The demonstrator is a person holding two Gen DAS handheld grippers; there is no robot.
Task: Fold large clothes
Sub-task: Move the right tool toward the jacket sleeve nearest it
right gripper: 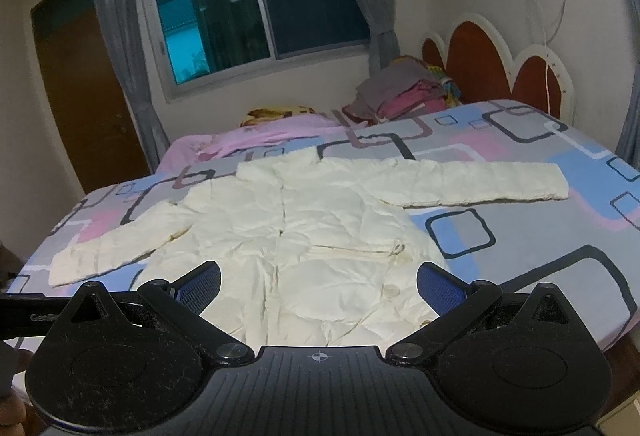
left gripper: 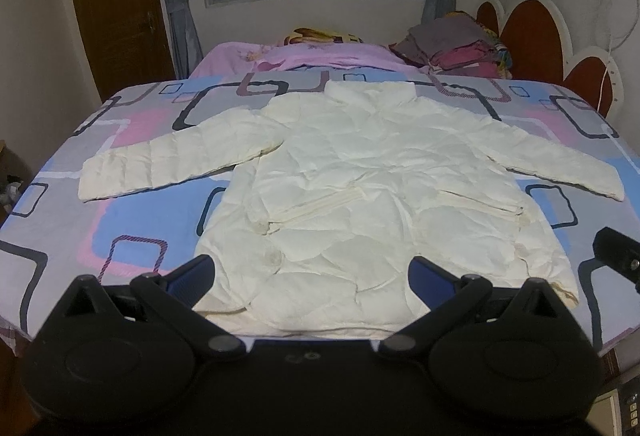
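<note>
A cream-white puffer jacket (left gripper: 360, 187) lies flat on the bed, front up, collar toward the window and both sleeves spread out to the sides. In the right wrist view the same jacket (right gripper: 304, 236) fills the middle, its right sleeve (right gripper: 492, 183) stretched far right. My left gripper (left gripper: 312, 276) hovers open over the jacket's hem, holding nothing. My right gripper (right gripper: 318, 284) is also open above the hem, with empty blue pads (right gripper: 438, 288). Part of the right gripper shows at the right edge of the left wrist view.
The bed (left gripper: 132, 236) has a sheet with blue, pink and grey squares. A pile of folded clothes (left gripper: 452, 43) sits near the red headboard (left gripper: 532, 35). A pink blanket (left gripper: 288, 55) lies behind the jacket. A window, curtains and a brown door stand beyond.
</note>
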